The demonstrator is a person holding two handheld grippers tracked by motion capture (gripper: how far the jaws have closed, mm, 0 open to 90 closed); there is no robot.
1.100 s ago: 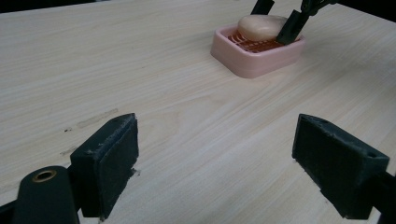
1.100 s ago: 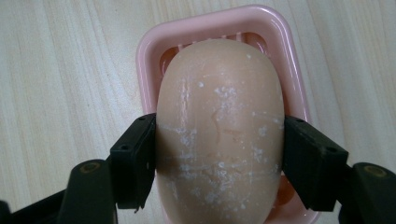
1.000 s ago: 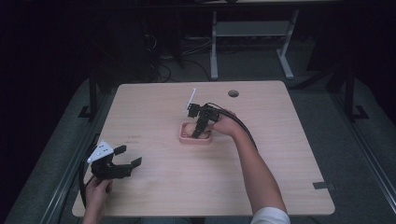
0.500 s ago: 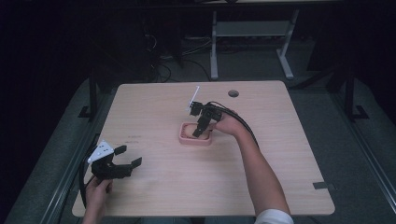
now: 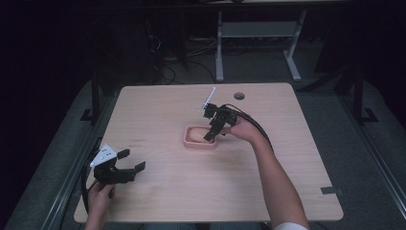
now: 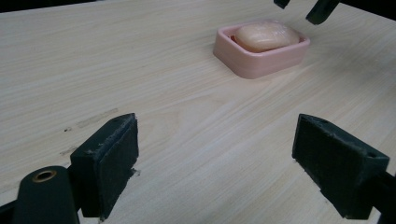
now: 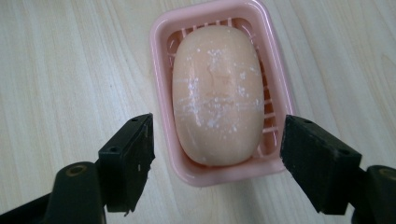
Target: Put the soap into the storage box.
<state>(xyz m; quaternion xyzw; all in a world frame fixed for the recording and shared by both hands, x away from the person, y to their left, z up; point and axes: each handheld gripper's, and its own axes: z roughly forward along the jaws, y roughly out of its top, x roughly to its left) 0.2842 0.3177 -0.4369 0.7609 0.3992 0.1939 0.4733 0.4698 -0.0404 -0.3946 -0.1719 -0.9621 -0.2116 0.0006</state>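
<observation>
A peach bar of soap [image 7: 217, 93] lies in a pink soap dish [image 7: 161, 42] near the table's middle; the soap [image 5: 196, 134] and dish [image 5: 200, 144] also show in the high view, and the dish [image 6: 261, 58] far off in the left gripper view. My right gripper [image 5: 210, 130] hangs just above the dish, open, its jaws wider than the dish and straddling its near end [image 7: 215, 165]. My left gripper [image 5: 128, 161] is open near the table's front left corner, nothing between its jaws [image 6: 219, 163].
The wooden table [image 5: 163, 191] has a round cable hole [image 5: 239, 96] at the back. A dark tape strip [image 5: 332, 190] lies at the front right edge. Desk legs [image 5: 219, 52] and cables stand on the floor beyond the table.
My right gripper has shifted slightly over the soap dish, rising a little. The left gripper has stayed still.
</observation>
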